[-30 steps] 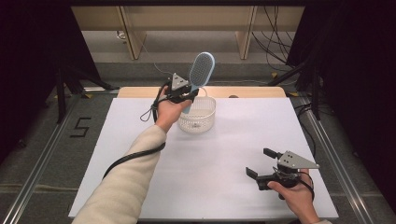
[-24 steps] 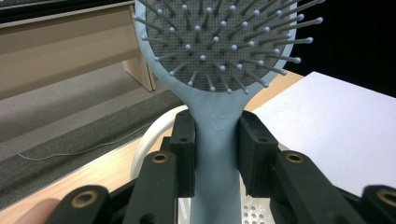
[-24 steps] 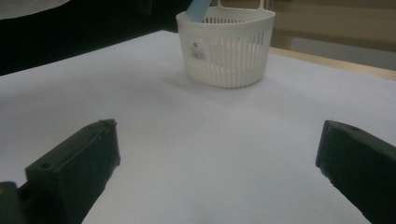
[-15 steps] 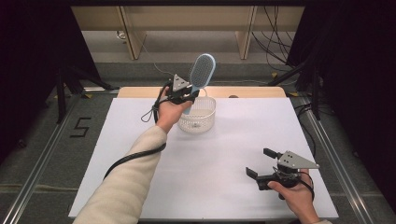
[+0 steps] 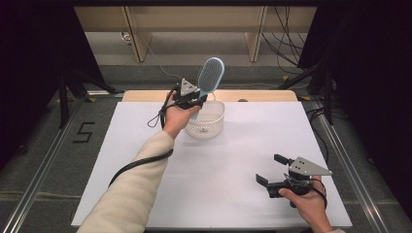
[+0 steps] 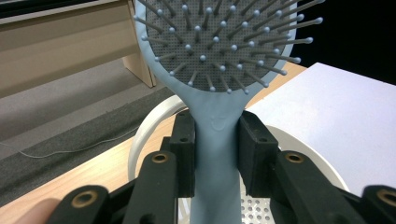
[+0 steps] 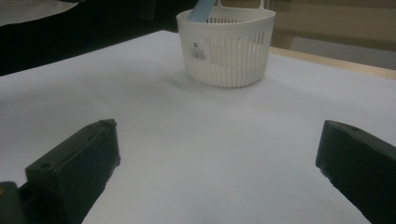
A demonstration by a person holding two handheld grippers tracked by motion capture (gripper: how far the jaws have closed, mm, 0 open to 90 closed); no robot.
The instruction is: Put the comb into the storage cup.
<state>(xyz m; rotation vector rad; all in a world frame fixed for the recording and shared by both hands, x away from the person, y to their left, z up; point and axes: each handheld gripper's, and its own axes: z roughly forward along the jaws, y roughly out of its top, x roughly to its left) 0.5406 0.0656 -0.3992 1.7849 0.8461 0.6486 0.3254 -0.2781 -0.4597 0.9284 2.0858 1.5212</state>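
The left hand-held gripper (image 5: 197, 103) is clamped on the handle of a light blue hairbrush (image 5: 210, 80), both jaw pads pressing its sides. The brush stands nearly upright, bristle head uppermost, its handle end over a white perforated basket (image 5: 206, 127) near the middle of the far edge of the white surface (image 5: 228, 160). The right hand-held gripper (image 5: 275, 170) rests near the near right corner, jaws wide apart, with nothing between them.
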